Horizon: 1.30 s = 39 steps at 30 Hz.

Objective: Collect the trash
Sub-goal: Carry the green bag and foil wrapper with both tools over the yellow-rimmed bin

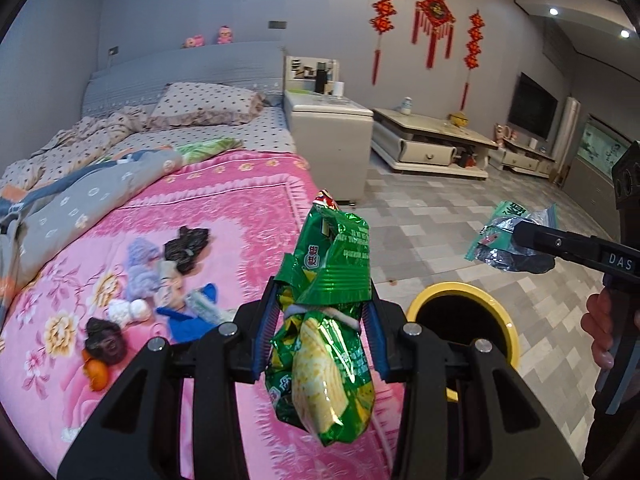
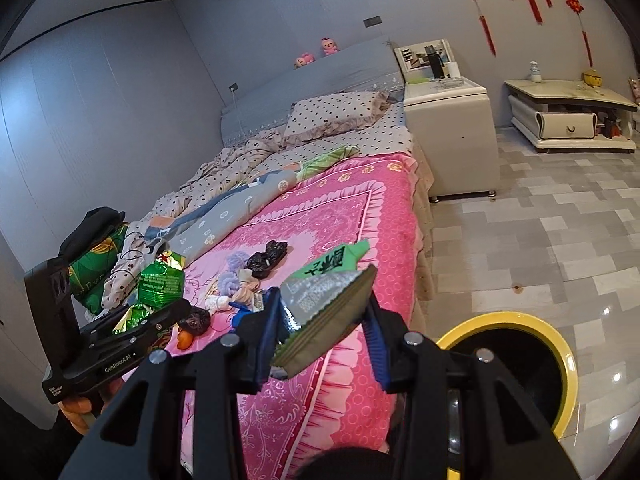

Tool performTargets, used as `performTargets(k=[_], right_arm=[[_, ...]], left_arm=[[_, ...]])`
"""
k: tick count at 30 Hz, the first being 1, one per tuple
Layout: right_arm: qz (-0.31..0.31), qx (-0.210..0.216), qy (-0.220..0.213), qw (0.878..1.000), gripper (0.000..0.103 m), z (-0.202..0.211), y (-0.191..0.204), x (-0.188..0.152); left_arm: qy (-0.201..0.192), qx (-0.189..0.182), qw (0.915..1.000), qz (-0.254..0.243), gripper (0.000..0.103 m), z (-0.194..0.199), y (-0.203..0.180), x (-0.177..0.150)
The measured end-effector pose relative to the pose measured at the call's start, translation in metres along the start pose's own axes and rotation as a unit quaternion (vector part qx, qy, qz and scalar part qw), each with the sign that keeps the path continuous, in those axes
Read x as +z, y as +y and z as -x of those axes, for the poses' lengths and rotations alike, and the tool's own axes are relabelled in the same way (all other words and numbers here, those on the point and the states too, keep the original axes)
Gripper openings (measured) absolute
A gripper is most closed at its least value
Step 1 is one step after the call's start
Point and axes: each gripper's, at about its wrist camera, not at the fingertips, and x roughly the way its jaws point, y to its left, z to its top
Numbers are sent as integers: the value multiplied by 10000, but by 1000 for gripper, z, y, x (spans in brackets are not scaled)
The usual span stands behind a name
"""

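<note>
Two light, crinkly wrappers: my left hand-held gripper (image 1: 320, 316) clamps the green chip bag (image 1: 326, 320) mid-body. My right hand-held gripper (image 2: 320, 328) clamps the foil snack packet (image 2: 326, 300) likewise; I judge both slippery, crushable.

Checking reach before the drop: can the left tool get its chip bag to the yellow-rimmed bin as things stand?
Probably yes. The left tool is shut on the green chip bag, and the bin gapes just beside it, its mouth uncovered; nothing lies between.

Bed (image 1: 248, 208) with pink floral blanket
Beside the orange (image 1: 96, 374) lie a black crumpled bag (image 1: 105, 342), white wad (image 1: 127, 312) and blue wrapper (image 1: 190, 318).
</note>
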Motion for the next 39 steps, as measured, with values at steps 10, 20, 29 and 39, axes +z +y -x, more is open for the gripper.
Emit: performTargets(k=[10, 20, 29, 39], right_arm=[[-414, -464, -169, 9979, 37, 22, -55, -2], [-840, -946, -130, 9919, 37, 27, -106, -15], [-1316, -1301, 37, 9827, 37, 20, -149, -35], [-1485, -1571, 110, 9763, 41, 17, -167, -48]], left_arm=[[241, -557, 9977, -293, 38, -46, -65, 13], [709, -1084, 9902, -527, 38, -103, -128, 0], [1200, -1447, 9809, -497, 38, -147, -161, -26], [1335, -1590, 9769, -499, 41, -166, -168, -34]])
